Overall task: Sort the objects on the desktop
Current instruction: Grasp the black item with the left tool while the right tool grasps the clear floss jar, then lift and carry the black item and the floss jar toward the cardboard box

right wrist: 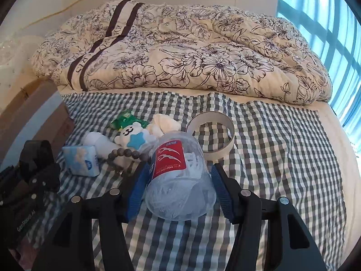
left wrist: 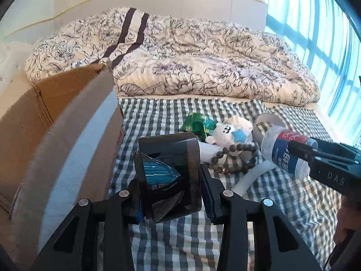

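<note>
Desktop objects, left wrist view: a cluster lies on the checked cloth (left wrist: pixel 282 203) ahead, with a green packet (left wrist: pixel 198 124), a white bear toy (left wrist: pixel 225 133), a bead bracelet (left wrist: pixel 237 158) and a white tape ring (left wrist: pixel 268 122) close together.
Left gripper (left wrist: pixel 169 180): clenched on a dark translucent holder (left wrist: pixel 169 176), lifted above the cloth.
Cardboard box (left wrist: pixel 56 124): just left of the held holder, flap raised.
Right gripper (left wrist: pixel 302 155): reaches in from the right, clamped across a clear plastic bottle (left wrist: pixel 284 149) with a red and blue label.
Right wrist view, bottle (right wrist: pixel 180 180): gripped between the blue pads (right wrist: pixel 222 192), base toward the camera.
Right gripper (right wrist: pixel 176 192): closed on the bottle, above the cloth (right wrist: pixel 282 146).
Objects behind: bear toy (right wrist: pixel 135 137), bracelet (right wrist: pixel 126 155), tape ring (right wrist: pixel 212 135), green packet (right wrist: pixel 124 119) and a blue tissue pack (right wrist: pixel 81 160) at left.
Left gripper (right wrist: pixel 36 155): at the left edge; its grip cannot be told from here.
Quilt (right wrist: pixel 180 52): floral, piled beyond the cloth.
</note>
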The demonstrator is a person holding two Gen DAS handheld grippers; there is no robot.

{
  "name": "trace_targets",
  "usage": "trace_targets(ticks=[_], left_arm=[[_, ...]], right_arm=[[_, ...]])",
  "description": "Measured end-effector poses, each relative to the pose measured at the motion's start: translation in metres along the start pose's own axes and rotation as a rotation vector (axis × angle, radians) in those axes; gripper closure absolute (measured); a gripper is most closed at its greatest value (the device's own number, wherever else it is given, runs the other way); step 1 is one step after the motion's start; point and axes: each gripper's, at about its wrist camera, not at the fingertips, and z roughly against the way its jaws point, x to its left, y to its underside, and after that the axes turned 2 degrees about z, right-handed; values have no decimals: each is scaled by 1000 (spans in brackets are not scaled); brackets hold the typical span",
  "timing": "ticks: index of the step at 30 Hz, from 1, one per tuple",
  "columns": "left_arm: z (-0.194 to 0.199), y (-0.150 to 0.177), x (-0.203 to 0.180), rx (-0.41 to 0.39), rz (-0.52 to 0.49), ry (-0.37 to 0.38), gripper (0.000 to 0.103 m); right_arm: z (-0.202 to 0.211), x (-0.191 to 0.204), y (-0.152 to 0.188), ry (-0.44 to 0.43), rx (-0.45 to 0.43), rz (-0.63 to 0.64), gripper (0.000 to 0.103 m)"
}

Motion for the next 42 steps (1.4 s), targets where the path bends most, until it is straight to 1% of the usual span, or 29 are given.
trace_targets(ticks=[7,9,10,11,12,13,15,16,17,18,19,20,22,24,25,27,28,29,31,33,34,35,37,39,42], left_arm=[[37,-11,2,-40,6,10,62],[49,-12,3,-54,5,13,62],[55,-12,3,-59,5,13,62],[60,-13,3,-64,6,14,62],[65,-13,4,-69,7,16,62],[70,-13,5,-75,9,17,62],[79,-11,7,-84,12,19,62],[83,-11,8,-86,13,20,62],[87,-10,8,-89,12,23,62],[91,-9,8,-93,10,24,62],[95,-9,9,-96,10,26,62],[98,-8,9,-99,11,28,62],[102,-7,10,-102,14,32,62],[106,-6,11,-105,14,35,62],[109,-5,11,-107,13,36,62],[112,-4,13,-110,16,37,62],[113,-4,14,-110,19,38,62],[114,-4,15,-109,20,38,62],[117,-3,16,-110,20,36,62],[121,-4,18,-114,21,32,62],[124,-5,19,-118,22,31,62],[126,-5,21,-123,23,30,62],[132,-7,26,-133,28,26,62],[138,-10,31,-143,33,21,62],[145,-15,40,-157,45,14,62]], right_arm=[[37,2,2,-7,-27,-8,49],[47,3,5,-12,-29,-4,51],[51,4,6,-14,-31,-1,91],[54,5,7,-6,-33,-2,101],[59,5,8,6,-35,-6,103],[61,5,9,15,-32,-5,103],[66,6,15,44,-45,3,103],[68,5,20,43,-49,-3,96],[68,3,26,26,-41,-16,75],[68,1,32,-8,-28,-34,55],[69,-1,38,-42,-18,-52,21],[71,-1,45,-70,-21,-69,13],[77,0,58,-93,-27,-84,13],[76,4,68,-85,7,-72,13],[74,6,72,-95,39,-62,13],[64,15,87,-124,143,-9,13],[60,20,94,-117,181,18,13],[56,23,100,-104,215,39,13],[49,26,111,-123,270,49,14],[42,28,118,-143,309,46,25],[39,31,121,-136,327,57,39],[36,34,124,-125,342,73,39],[35,38,125,-111,349,98,39],[41,39,122,-108,340,95,41],[54,40,115,-111,295,86,42]])
